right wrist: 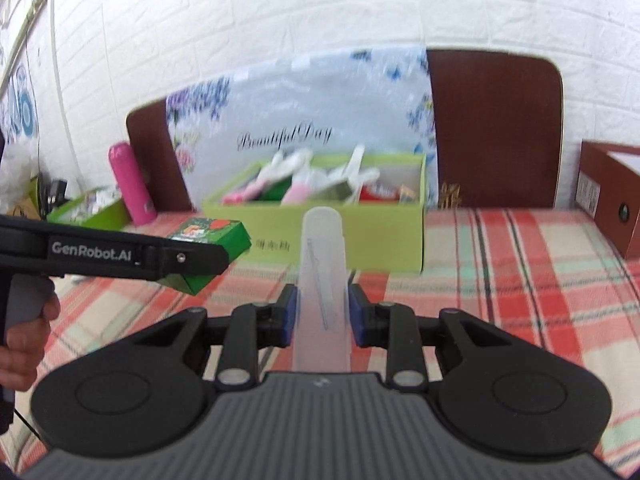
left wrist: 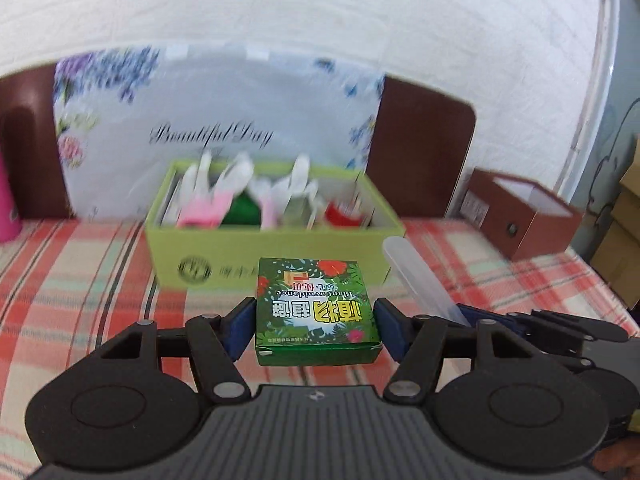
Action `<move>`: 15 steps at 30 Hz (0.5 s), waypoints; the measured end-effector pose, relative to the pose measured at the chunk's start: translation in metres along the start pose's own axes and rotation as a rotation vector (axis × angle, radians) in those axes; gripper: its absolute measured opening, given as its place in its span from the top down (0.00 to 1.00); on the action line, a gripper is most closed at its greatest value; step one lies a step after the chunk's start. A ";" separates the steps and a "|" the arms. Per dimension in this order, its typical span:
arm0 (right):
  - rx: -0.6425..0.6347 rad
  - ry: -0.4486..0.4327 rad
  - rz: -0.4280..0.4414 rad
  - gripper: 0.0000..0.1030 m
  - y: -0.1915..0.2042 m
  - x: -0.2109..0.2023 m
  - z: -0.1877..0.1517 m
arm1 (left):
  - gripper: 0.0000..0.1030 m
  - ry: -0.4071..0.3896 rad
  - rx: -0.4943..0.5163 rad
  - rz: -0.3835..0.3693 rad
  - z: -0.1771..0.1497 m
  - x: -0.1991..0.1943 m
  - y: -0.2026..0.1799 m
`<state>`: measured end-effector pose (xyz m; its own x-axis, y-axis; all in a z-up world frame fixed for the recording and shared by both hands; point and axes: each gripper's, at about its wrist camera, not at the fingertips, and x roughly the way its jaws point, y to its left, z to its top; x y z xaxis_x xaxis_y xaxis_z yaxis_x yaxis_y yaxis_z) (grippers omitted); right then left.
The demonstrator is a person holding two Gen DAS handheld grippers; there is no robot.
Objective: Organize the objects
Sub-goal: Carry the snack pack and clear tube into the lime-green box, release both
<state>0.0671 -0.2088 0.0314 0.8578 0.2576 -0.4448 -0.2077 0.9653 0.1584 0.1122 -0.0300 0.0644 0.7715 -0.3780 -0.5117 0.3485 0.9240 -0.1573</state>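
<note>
Carrying step: the left claw point(left wrist: 316, 322) is clamped on a small green leaf-print box point(left wrist: 316, 312), the right claw point(right wrist: 322, 312) on a frosted plastic tube point(right wrist: 323, 264) — both held above the plaid counter point(right wrist: 520, 280), short of the lime-green storage box point(right wrist: 360, 236). Next, judged: reach over its rim — then release.

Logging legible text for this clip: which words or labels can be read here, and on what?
"Beautiful Day": floral bag.
"Plant avoidance", upside down, with Chinese characters: small green box in the left gripper.
"GenRobot.AI": left gripper's side, right wrist view.
Lime-green box print: too blurred.
</note>
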 end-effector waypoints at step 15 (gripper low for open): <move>-0.015 -0.149 -0.121 0.74 -0.035 0.081 0.084 | 0.36 -0.117 -0.019 -0.019 0.098 0.074 0.006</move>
<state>0.1836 -0.2255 0.0643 0.9370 0.1309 -0.3240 -0.1045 0.9897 0.0976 0.2236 -0.0578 0.1085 0.8222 -0.3985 -0.4065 0.3541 0.9172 -0.1828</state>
